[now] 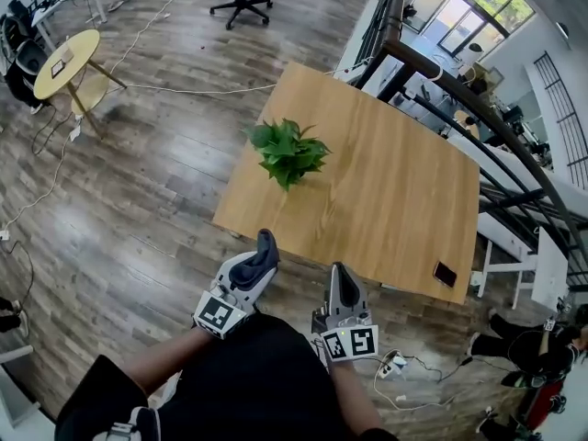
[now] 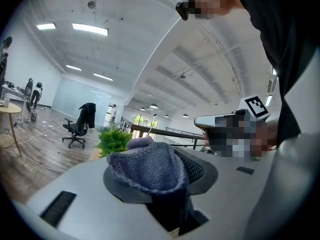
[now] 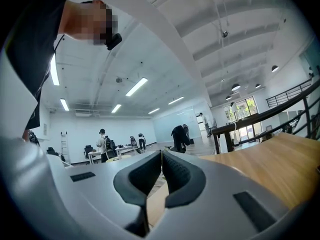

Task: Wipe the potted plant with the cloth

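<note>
From where I stand, the wiping has not begun. In the head view the potted plant point(image 1: 288, 152) sits in the upper middle of the frame, near the left edge of the wooden table point(image 1: 386, 191). Both tools are low in the frame at the table's near edge, well apart from the plant. The left gripper point(image 1: 265, 246) is clenched on the blue-grey cloth point(image 1: 253, 263), so the cloth is already in hand. The right gripper point(image 1: 342, 278) has its jaws pressed together with nothing between them. To my eye the whole job is left to do: bring the cloth to the leaves and wipe them.

The head view alone gives the layout, with a dark phone point(image 1: 445, 273) near the table's lower right edge. The leaves hide the pot there.

The left gripper view shows what the head view barely does: the cloth bunched thick between the jaws and bulging over them at the centre of the frame. The plant's green leaves peep out just left of the cloth, and the right gripper's marker cube shows at the right.

The right gripper view confirms the two dark pads meeting at mid-frame, with bare tabletop at the lower right. The plant does not show in that view.
</note>
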Demonstrator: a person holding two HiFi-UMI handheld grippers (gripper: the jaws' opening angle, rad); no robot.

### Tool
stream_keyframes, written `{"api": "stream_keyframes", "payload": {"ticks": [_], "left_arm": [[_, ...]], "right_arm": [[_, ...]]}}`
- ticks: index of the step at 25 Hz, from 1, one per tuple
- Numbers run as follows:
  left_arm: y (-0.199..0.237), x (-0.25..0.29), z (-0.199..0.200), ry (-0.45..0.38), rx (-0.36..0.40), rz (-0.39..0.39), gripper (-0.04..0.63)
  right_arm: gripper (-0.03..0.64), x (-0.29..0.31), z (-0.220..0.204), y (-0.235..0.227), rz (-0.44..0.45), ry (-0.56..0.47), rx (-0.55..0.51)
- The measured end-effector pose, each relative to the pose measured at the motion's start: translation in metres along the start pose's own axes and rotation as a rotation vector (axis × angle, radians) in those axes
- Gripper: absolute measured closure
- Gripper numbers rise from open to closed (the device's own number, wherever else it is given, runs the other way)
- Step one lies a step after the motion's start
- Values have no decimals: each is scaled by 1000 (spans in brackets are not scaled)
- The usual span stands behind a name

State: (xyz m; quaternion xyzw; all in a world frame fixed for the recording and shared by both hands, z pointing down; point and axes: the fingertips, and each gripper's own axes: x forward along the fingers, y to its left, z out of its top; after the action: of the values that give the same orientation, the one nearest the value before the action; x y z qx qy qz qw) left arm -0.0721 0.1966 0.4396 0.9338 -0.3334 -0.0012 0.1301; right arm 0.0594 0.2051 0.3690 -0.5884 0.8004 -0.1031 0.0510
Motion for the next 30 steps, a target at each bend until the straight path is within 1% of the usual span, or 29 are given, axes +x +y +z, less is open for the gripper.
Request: {"api": "stream_keyframes", "payload": {"ticks": [2, 5, 8, 11, 13, 15, 19, 21, 23, 25, 27, 28, 29, 30], "left_arm": [[18, 9, -1, 11, 6, -5, 423], [38, 19, -5, 38, 19, -34, 423], [63, 27, -8, 47, 35, -67, 423], [83, 32, -15, 55, 24, -74, 423], [99, 36, -20, 61, -8, -74, 423], [114, 40, -27, 80, -39, -55, 422], [146, 55, -38, 130, -11, 6, 422], [158, 64, -43, 146, -2, 19, 422], [172, 73, -56, 163, -27, 26, 422], [186, 80, -78, 198, -70, 39, 422], [198, 88, -103, 256, -90, 44, 422], [201, 93, -113, 281, -97, 44, 422], [205, 99, -119, 300, -104, 46, 422], [210, 105, -125, 313, -108, 50, 422]], "right_arm": [[599, 20, 1, 0, 9, -3, -15], [598, 44, 2, 5, 42, -17, -36], [598, 68, -2, 4, 37, -21, -40], [598, 84, -12, -4, 20, 5, -46], [598, 92, -19, -9, 7, 18, -47], [598, 95, -27, -15, -5, 38, -48], [598, 108, -41, -34, -19, 78, -69], [598, 117, -49, -44, -5, 92, -67], [598, 126, -61, -53, 27, 115, -85], [598, 136, -78, -63, 52, 151, -115], [595, 144, -98, -81, 36, 187, -137], [548, 149, -108, -91, 22, 206, -143], [446, 154, -118, -99, 17, 231, -141], [408, 158, -128, -105, 24, 261, -135]]}}
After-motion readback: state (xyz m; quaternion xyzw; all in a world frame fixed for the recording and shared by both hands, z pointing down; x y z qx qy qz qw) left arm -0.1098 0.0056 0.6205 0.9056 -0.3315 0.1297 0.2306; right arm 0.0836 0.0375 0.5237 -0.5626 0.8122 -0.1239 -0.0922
